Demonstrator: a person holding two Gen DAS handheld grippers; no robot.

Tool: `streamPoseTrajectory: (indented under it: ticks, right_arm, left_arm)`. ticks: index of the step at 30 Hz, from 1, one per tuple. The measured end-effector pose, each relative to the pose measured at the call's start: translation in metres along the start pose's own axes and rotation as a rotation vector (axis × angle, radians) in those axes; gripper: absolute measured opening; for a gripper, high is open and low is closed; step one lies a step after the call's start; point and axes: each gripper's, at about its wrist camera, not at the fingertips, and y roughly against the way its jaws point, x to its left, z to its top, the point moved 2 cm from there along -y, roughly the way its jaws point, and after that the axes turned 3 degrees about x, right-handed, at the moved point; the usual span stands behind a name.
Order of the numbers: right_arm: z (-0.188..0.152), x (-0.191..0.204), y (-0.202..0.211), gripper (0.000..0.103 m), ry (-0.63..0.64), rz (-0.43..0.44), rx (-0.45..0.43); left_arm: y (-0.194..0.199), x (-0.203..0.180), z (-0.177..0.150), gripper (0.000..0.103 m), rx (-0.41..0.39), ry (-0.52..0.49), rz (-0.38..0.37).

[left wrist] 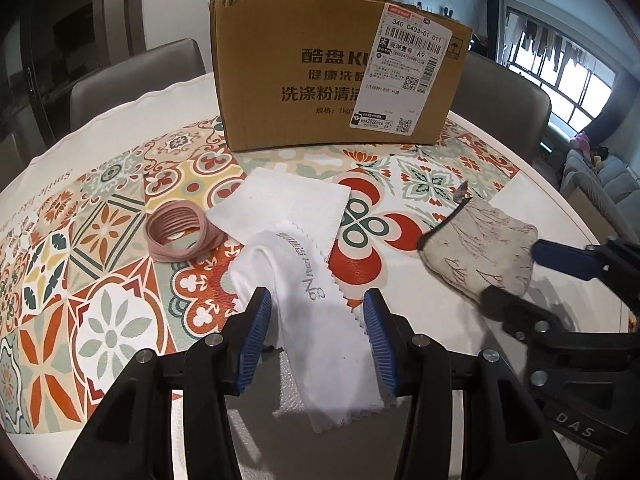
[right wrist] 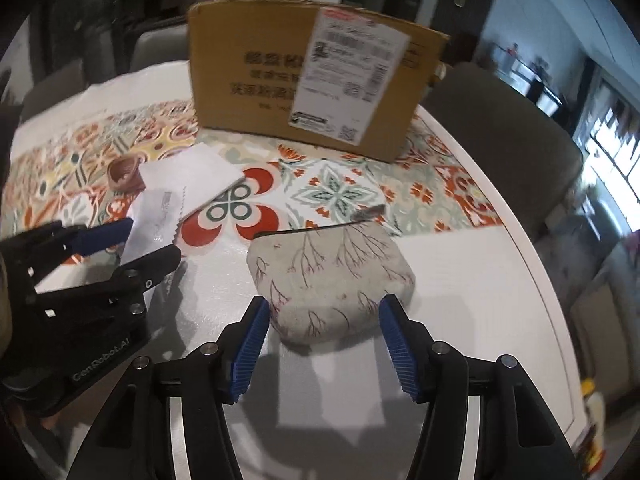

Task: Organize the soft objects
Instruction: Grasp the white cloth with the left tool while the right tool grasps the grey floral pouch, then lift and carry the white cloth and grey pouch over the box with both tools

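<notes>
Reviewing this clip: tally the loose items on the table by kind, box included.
Cardboard box: 1
White cloths: 2
Pink hair-tie bundle: 1
Beige zip pouch: 1
Total: 5

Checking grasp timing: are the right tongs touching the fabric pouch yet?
Apart. The right wrist view shows the pouch between the right tongs, with bare table visible beside each blue pad.
</notes>
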Motion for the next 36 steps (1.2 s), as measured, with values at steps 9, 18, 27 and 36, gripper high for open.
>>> streamPoseTrajectory:
  ticks: [9,18,27,36]
  right_arm:
    - [0.002,0.005,-0.019,0.057,0.024,0.077,0.036]
    - [0.001,-0.007,-0.017,0.028,-0.06,0.156,0.022]
    - [0.001,-0.015,0.007,0.025,-0.121,0.21,-0.045]
    - [0.005,-0.023,0.035,0.025,-0.146,0.226,-0.117]
  left_arm:
    - [-0.001,0.002,0.0,0.032,0.004,-0.002,0.016]
    - [0.006,-0.006,-0.004,0.008,-0.005,-0.012,-0.005]
    - [0.04,-0.013,-0.001,0.007,-0.079,-0.007,-0.012]
    - [0.07,-0.018,0.007,0.007,-0.118,0.006,0.006]
